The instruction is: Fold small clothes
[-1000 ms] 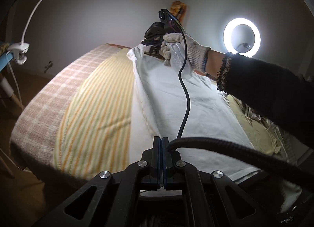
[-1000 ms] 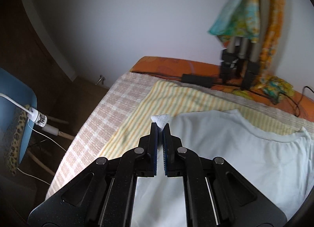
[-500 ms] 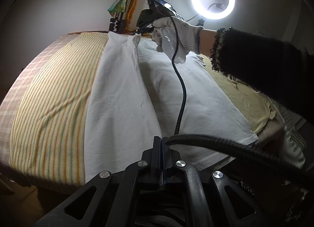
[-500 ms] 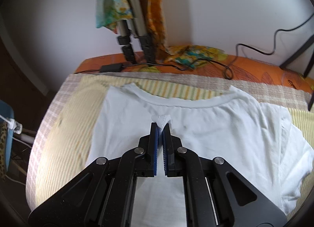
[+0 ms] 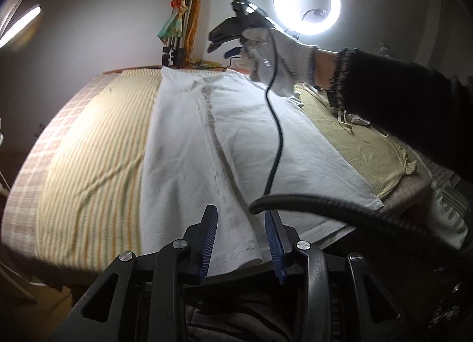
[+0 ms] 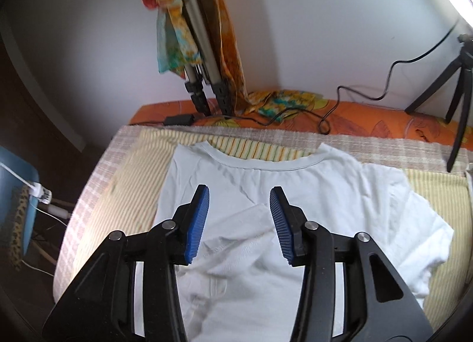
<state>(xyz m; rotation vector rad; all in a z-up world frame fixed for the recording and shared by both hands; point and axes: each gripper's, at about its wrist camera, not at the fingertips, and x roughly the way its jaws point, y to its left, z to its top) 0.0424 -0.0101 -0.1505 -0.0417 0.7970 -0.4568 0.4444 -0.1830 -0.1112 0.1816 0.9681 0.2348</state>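
Both tongs have just sprung apart: the left gripper (image 5: 241, 238) straddles the hem of the white cotton T-shirt (image 5: 251, 135) without pinching it, and the right gripper (image 6: 239, 220) hangs over the folded-in sleeve (image 6: 236, 241), pads clear. That shirt lies flat on a yellow striped cloth (image 6: 260, 151). Farther back stands a lit ring lamp (image 5: 307, 3). No writing is legible.
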